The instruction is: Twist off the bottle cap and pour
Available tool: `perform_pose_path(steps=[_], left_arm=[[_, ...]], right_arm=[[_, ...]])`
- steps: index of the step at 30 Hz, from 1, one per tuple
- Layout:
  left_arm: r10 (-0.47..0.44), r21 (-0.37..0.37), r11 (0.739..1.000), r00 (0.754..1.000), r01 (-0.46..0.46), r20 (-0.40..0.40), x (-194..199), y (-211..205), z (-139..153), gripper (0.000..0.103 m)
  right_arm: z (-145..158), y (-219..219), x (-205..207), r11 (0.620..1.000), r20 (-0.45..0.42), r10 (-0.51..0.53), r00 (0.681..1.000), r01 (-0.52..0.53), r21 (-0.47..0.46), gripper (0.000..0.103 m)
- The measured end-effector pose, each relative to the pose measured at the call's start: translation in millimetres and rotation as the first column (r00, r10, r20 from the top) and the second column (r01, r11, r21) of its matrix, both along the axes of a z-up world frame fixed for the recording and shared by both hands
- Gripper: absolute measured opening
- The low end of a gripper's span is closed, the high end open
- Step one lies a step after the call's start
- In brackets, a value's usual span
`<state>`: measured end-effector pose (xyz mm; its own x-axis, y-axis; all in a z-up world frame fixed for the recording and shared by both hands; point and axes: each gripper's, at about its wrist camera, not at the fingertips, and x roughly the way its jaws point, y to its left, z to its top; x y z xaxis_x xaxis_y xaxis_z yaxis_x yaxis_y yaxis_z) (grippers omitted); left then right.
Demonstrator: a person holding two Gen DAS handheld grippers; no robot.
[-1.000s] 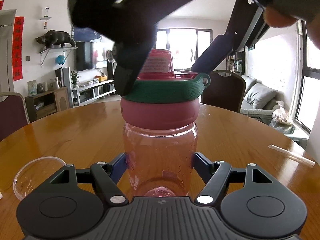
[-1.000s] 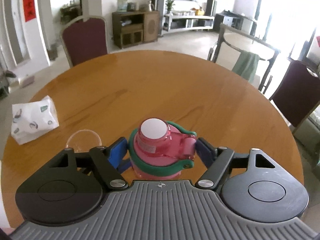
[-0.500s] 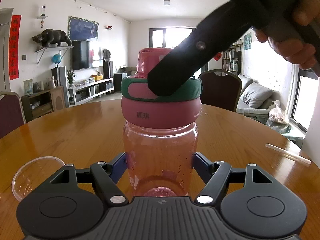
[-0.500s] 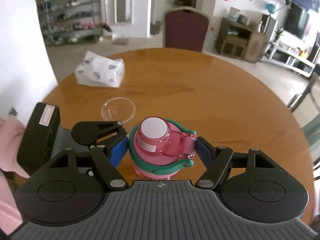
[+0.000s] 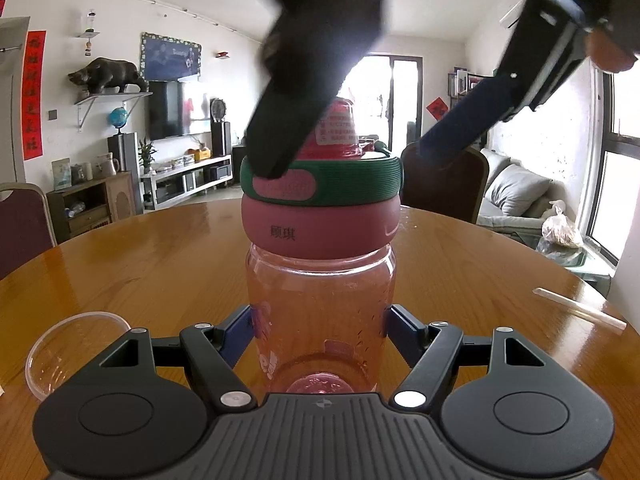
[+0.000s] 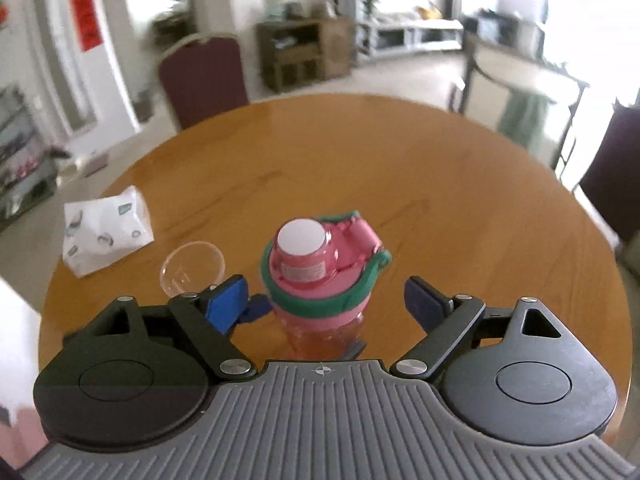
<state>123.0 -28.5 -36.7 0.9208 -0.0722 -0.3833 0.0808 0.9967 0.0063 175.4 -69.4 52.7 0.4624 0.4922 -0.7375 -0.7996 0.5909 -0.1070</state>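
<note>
A clear pink bottle [image 5: 320, 288] stands upright on the round wooden table [image 5: 120, 260]. My left gripper [image 5: 320, 332] is shut on its lower body, blue pads pressed against both sides. The cap [image 5: 320, 188], a pink collar with a green ribbed band and a pink flip spout, sits on top. From above, my right gripper [image 6: 324, 300] straddles the cap [image 6: 320, 268]. Its jaws are opening, and both blue pads [image 6: 226, 304] stand off the cap with a gap on each side. The left wrist view shows the right gripper's fingers [image 5: 280, 140] hanging over the cap.
A clear plastic cup [image 6: 192, 264] lies just left of the bottle, with a tissue pack [image 6: 106, 236] further left. A pale straw [image 5: 580, 310] lies near the table's right edge. Dark red chairs [image 6: 200, 80] ring the table.
The right gripper swung around the bottle while gripping the cap, and the collar's lettering shifted round. It has since swung back and its pads have parted from the cap. The left gripper held still.
</note>
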Motion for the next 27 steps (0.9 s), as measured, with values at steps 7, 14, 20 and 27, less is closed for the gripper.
perform_pose_path(steps=[7, 14, 20, 27], left_arm=[[0.002, 0.003, 1.000, 1.000, -0.002, -0.002, 0.2, -0.2, 0.4, 0.071], [-0.004, 0.011, 1.000, 1.000, 0.004, -0.003, -0.1, -0.6, 0.7, 0.071], [-0.011, 0.010, 1.000, 1.000, 0.011, -0.005, 0.4, -2.6, 0.1, 0.071], [-0.010, 0.007, 1.000, 1.000, 0.010, -0.010, 1.1, -3.2, 0.2, 0.071]], right_arm=[[-1.0, 0.2, 0.6, 1.000, 0.002, 0.003, 1.000, -0.003, -0.001, 0.080], [-2.0, 0.4, 1.3, 1.000, 0.004, 0.006, 1.000, -0.006, -0.002, 0.075], [-2.8, 0.5, 1.8, 1.000, 0.005, 0.009, 1.000, -0.009, -0.002, 0.072], [-3.8, 0.7, 2.4, 1.000, 0.007, 0.012, 1.000, -0.012, -0.003, 0.074]])
